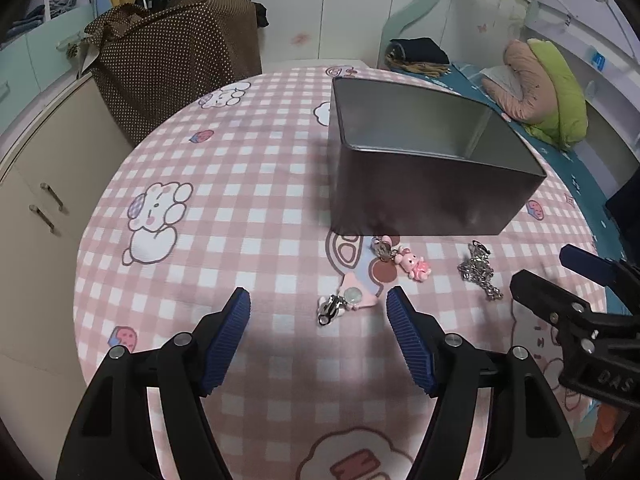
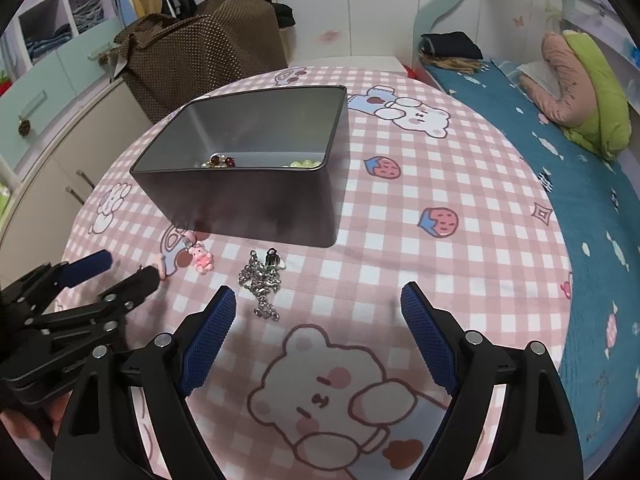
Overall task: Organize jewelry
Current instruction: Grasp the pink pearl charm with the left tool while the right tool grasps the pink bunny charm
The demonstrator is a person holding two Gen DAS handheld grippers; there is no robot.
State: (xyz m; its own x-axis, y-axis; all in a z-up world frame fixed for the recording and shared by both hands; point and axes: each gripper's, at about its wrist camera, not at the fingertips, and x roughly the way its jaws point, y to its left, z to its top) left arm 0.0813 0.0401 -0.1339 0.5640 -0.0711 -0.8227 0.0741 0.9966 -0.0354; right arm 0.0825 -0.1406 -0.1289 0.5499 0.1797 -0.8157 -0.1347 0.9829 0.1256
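Both grippers stand with fingers spread wide and hold nothing. The left gripper hovers low over the checked tablecloth, its fingers framing a small silver clip piece that lies just ahead of them. The right gripper sits above the cloth with the silver chain beside its left finger rather than between the two.

The grey tin stands open behind the loose items. Red beads and pale green beads already lie in it. Still outside, just in front of its near wall: a pink bear charm, the chain and the clip piece. A small dark clasp item lies touching the chain's far end.

Risks, as judged from this position:
- The chain is loosely heaped; a pinch on one strand may trail the rest and snag the clasp item or catch the tin's rim.
- The clip piece is small and shiny; ribbed fingers closing off-centre could flick it aside.
- The two grippers work close together; simultaneous reaches toward the centre items could collide.
- The tin is light-looking; a knock against its wall could shift it.
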